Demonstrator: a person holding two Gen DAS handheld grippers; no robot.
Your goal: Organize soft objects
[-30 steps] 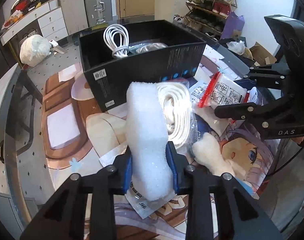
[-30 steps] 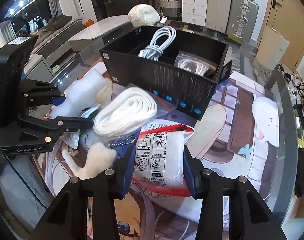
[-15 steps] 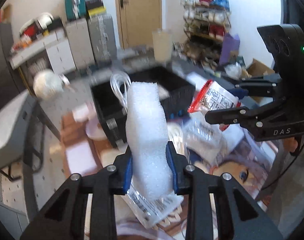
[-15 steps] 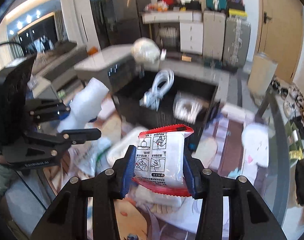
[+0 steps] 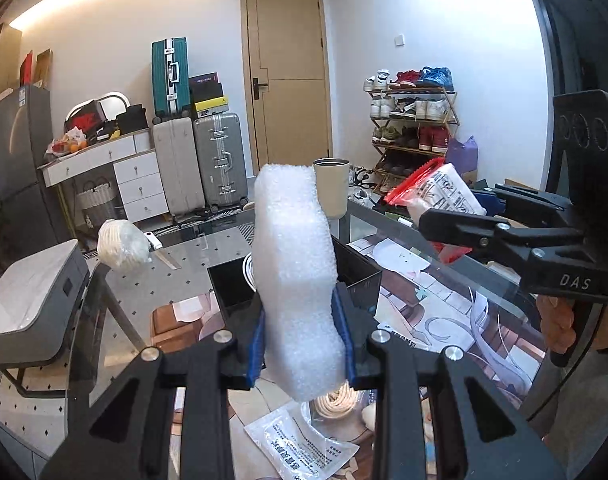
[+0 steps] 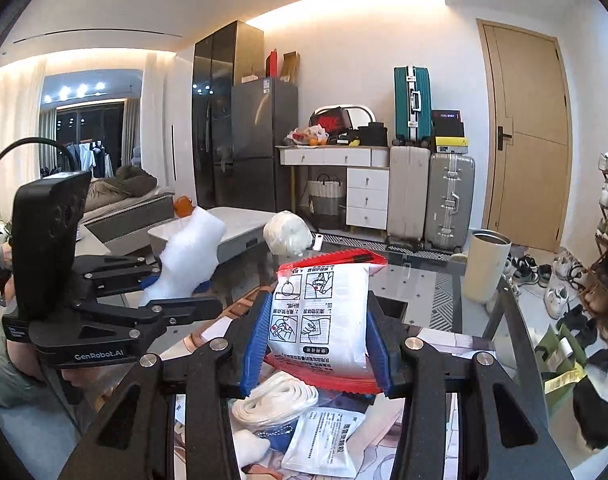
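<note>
My left gripper (image 5: 299, 340) is shut on a white foam block (image 5: 293, 268), held upright well above the table; it also shows in the right wrist view (image 6: 187, 260). My right gripper (image 6: 318, 340) is shut on a white pouch with a red edge (image 6: 322, 312), also lifted; the pouch shows in the left wrist view (image 5: 436, 192). The black box (image 5: 231, 288) sits on the table behind the foam, mostly hidden. A coiled white strap (image 6: 275, 400) and a flat white packet (image 6: 324, 444) lie on the table below.
A glass table with a printed mat (image 5: 444, 320) carries loose papers. A white bundle (image 5: 121, 244) lies at the table's far left. A beige cylinder (image 6: 486, 264) stands at the far edge. Suitcases, drawers and a shoe rack stand beyond.
Both grippers have risen and tilted up from the table, each carrying its object. The box and the table items have dropped low in both views.
</note>
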